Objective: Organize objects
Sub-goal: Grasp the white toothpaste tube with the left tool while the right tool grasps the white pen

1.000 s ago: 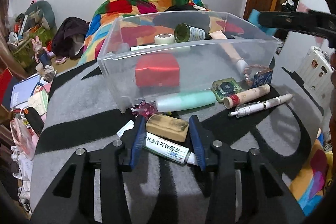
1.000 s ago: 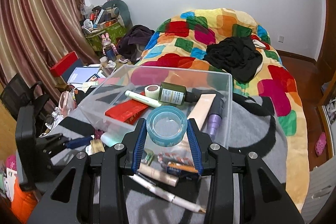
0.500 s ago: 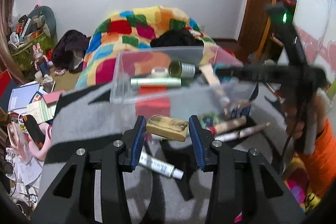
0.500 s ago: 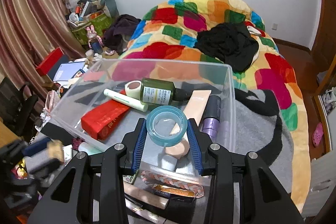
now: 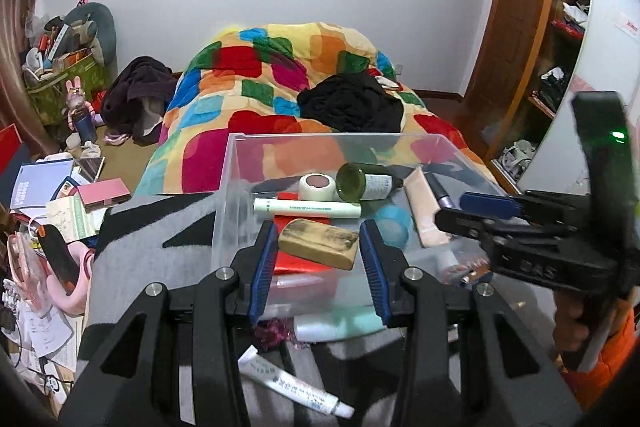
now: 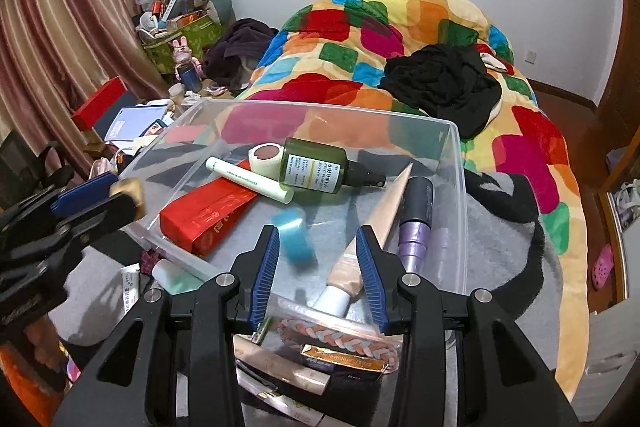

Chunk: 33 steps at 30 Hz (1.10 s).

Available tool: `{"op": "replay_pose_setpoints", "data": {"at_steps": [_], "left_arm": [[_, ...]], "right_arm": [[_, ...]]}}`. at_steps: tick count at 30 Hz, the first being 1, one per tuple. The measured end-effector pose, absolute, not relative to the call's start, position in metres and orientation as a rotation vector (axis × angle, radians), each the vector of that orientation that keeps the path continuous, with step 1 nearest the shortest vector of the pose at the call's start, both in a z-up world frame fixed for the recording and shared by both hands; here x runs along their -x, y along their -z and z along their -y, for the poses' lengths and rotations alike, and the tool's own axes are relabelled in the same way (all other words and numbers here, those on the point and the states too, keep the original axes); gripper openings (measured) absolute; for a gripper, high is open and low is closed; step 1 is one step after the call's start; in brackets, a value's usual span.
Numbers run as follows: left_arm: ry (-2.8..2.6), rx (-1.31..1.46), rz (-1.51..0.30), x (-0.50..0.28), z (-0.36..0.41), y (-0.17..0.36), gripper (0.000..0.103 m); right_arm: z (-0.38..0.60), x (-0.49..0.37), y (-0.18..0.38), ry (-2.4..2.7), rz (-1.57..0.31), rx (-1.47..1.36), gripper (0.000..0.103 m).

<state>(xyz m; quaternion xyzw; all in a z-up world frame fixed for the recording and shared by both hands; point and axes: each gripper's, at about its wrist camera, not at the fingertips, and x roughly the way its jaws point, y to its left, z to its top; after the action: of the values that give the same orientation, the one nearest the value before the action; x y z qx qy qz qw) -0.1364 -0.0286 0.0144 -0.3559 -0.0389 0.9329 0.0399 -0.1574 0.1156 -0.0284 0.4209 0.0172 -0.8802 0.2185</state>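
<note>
A clear plastic bin (image 5: pixel 236 163) sits on a grey and black blanket. My left gripper (image 5: pixel 320 259) is shut on a tan, worn block (image 5: pixel 318 243) and holds it above the bin's near wall. The same gripper (image 6: pixel 100 199) and block (image 6: pixel 128 191) show at the left edge of the right wrist view. My right gripper (image 6: pixel 318 271) hangs open over the bin (image 6: pixel 452 131). A blue tape roll (image 6: pixel 294 239) is blurred and tilted ahead of its left pad, free of the right pad. In the left wrist view the tape roll (image 5: pixel 394 221) lies low in the bin, beyond the right gripper (image 5: pixel 468 213).
The bin holds a green bottle (image 6: pixel 316 167), a red box (image 6: pixel 208 211), a white tube (image 6: pixel 248 179), a beige tube (image 6: pixel 380 219) and a purple bottle (image 6: pixel 416 223). A mint tube (image 5: pixel 340 325), another tube (image 5: pixel 296 383) and a braided band (image 6: pixel 336 337) lie outside its front wall. A quilt-covered bed (image 5: pixel 280 75) lies behind.
My left gripper lifted the tan block off the blanket, up to the bin's wall. My right gripper moved forward over the bin, and the blue tape roll has left its pads and dropped.
</note>
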Motion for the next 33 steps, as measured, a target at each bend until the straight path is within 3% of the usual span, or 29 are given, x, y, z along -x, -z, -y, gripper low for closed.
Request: {"op": "replay_pose_setpoints", "data": {"at_steps": [7, 13, 19, 24, 28, 33], "left_arm": [[-2.817, 1.177, 0.195, 0.150, 0.035, 0.000, 0.042], [-2.817, 1.157, 0.198, 0.143, 0.033, -0.007, 0.042], [-2.835, 1.121, 0.170, 0.123, 0.032, -0.015, 0.055], [-2.841, 1.146, 0.149, 0.104, 0.034, -0.011, 0.058], [-2.831, 1.212, 0.169, 0.092, 0.036, 0.005, 0.066], [-2.796, 1.371, 0.161, 0.089, 0.034, 0.039, 0.066]], "right_arm": [[-0.118, 0.146, 0.018, 2.445, -0.051, -1.119, 0.049], [-0.118, 0.130, 0.006, 2.459, -0.081, -1.061, 0.053], [-0.125, 0.109, 0.001, 2.466, -0.141, -1.021, 0.055], [-0.140, 0.090, 0.000, 2.478, -0.184, -1.003, 0.060], [-0.151, 0.077, 0.013, 2.469, -0.243, -1.037, 0.064], [-0.160, 0.069, 0.046, 2.397, -0.283, -1.151, 0.065]]}}
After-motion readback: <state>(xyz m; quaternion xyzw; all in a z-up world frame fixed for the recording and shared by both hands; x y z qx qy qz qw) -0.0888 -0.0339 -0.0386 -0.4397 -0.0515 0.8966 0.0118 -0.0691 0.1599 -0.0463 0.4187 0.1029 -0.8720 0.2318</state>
